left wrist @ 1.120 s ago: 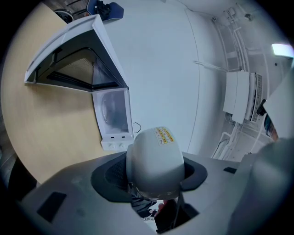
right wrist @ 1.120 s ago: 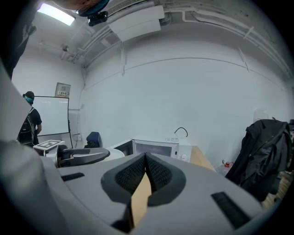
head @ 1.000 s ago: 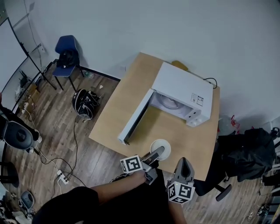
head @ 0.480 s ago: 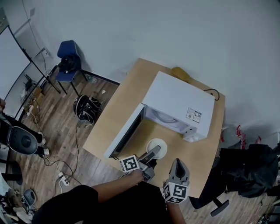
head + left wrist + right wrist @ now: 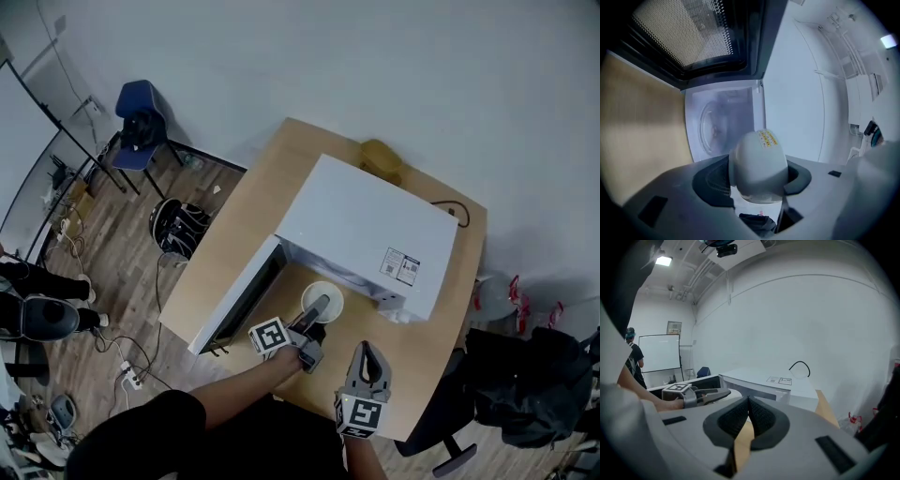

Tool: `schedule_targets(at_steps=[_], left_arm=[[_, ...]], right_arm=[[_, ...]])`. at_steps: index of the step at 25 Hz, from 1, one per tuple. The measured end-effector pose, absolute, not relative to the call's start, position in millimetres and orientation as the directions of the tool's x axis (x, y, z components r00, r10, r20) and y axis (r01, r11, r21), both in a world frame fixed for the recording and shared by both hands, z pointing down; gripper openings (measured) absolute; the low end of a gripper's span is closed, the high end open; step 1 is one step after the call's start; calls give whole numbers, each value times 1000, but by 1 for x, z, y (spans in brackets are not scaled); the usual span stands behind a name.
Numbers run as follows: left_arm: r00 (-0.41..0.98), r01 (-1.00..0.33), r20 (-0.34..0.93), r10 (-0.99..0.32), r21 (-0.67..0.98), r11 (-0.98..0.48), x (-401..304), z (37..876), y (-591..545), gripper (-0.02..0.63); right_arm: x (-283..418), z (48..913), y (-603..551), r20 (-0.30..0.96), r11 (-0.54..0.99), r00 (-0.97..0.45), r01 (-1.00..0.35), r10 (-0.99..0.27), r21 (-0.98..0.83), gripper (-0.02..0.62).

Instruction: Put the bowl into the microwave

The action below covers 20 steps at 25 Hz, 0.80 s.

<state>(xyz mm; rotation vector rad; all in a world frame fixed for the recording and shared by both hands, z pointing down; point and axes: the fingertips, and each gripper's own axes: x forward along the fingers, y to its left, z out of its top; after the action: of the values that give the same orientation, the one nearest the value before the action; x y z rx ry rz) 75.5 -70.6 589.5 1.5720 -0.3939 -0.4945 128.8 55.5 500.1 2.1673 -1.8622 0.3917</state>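
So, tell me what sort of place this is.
Probably an office or lab room, not a kitchen: a whiteboard, a blue chair, and the microwave standing on a plain wooden table.

So the bowl [image 5: 334, 300] in the left gripper [image 5: 317, 307] went from over the near part of the table [image 5: 272, 178] to right at the microwave [image 5: 366, 230] mouth. The right gripper [image 5: 365, 351] tagged along, closer in too.

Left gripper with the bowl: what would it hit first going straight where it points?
The left gripper points into the open microwave, so its bowl would probably reach the glass plate or back wall first; depth is unclear.
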Motion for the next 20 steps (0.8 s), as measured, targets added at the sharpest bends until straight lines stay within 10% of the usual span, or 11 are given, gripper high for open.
schedule_targets(at_steps=[20], left_arm=[[850,-41,-6,-527,996,-78,142,673,-160,236]], right_arm=[[152,546,40,428,-137,114,-990,-897,-22,60]])
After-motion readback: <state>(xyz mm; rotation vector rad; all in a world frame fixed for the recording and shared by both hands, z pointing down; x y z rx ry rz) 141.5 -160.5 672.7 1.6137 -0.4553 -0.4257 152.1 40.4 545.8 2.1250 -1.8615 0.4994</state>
